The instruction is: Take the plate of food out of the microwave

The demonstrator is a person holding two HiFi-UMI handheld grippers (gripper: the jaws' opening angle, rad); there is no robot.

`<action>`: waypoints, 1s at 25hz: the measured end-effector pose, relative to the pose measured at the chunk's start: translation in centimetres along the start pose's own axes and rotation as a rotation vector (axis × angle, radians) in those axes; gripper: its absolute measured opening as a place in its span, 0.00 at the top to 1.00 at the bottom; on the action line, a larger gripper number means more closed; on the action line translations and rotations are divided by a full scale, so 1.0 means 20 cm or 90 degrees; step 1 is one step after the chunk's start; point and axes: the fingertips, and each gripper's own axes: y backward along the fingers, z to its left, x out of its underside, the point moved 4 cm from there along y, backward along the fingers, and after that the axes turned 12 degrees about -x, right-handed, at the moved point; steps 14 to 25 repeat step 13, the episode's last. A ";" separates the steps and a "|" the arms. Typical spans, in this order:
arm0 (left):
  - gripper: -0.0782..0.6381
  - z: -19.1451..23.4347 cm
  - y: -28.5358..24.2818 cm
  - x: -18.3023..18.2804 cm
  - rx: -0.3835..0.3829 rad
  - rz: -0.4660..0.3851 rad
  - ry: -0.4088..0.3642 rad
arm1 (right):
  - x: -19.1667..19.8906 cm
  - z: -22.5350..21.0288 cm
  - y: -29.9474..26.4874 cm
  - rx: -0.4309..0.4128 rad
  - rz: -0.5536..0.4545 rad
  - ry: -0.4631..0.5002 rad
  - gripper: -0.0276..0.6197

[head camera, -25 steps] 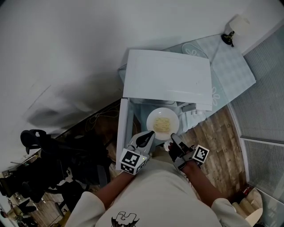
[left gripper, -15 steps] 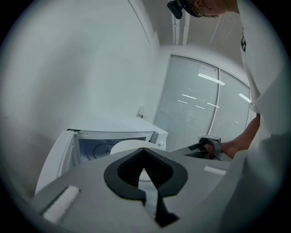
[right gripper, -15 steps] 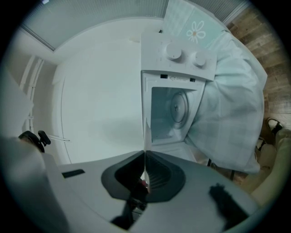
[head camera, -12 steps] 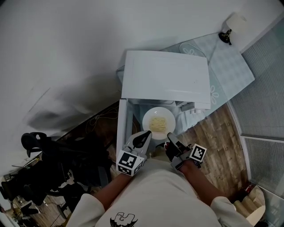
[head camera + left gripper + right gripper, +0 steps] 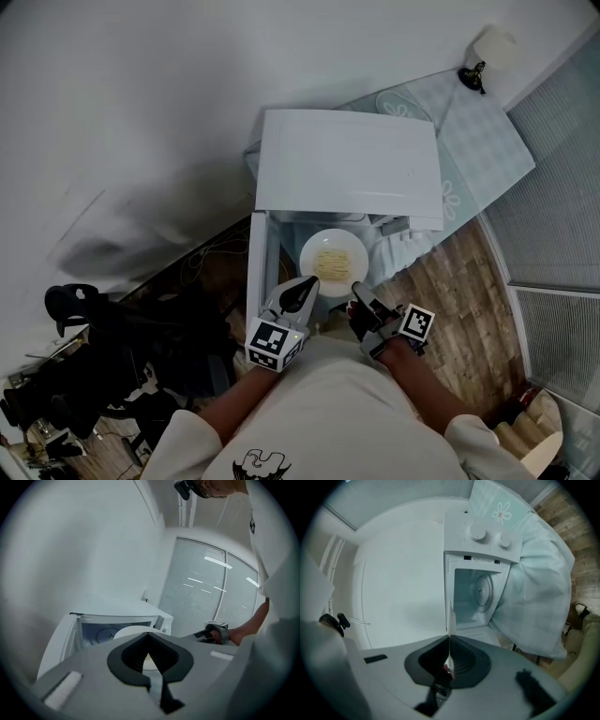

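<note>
Grip on the plate (image 5: 334,262) comes from both sides. It is white, with a pale yellow heap of food (image 5: 330,262) in the middle, and it hangs level in the air just in front of the open microwave (image 5: 347,159), outside the cavity. From the head view I see the left gripper (image 5: 302,292) on the near-left rim and the right gripper (image 5: 359,292) on the near-right rim. In the left gripper view the jaws are closed to a point with the plate (image 5: 133,631) showing white above them and through the gap behind their tips. The right gripper view shows the plate (image 5: 449,620) edge-on as a thin white line running into jaws pressed together on it. Beyond that, the cavity stands empty, and I can see the round turntable (image 5: 480,590) at the back and two knobs (image 5: 478,532) on the control panel. The door (image 5: 257,272) is swung out on the left of the head view. Microwave sits on a checked cloth (image 5: 478,141) that drapes down toward the wooden floor (image 5: 459,281).
</note>
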 end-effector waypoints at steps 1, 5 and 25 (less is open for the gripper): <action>0.89 0.00 0.00 0.00 -0.001 0.001 0.001 | 0.00 0.00 0.00 0.001 0.001 -0.001 0.93; 0.89 0.01 0.00 0.02 -0.004 0.006 0.005 | 0.01 -0.01 0.01 0.003 -0.002 -0.006 0.93; 0.89 0.01 0.00 0.03 -0.006 0.011 0.009 | 0.02 -0.03 0.01 0.011 0.007 -0.004 0.93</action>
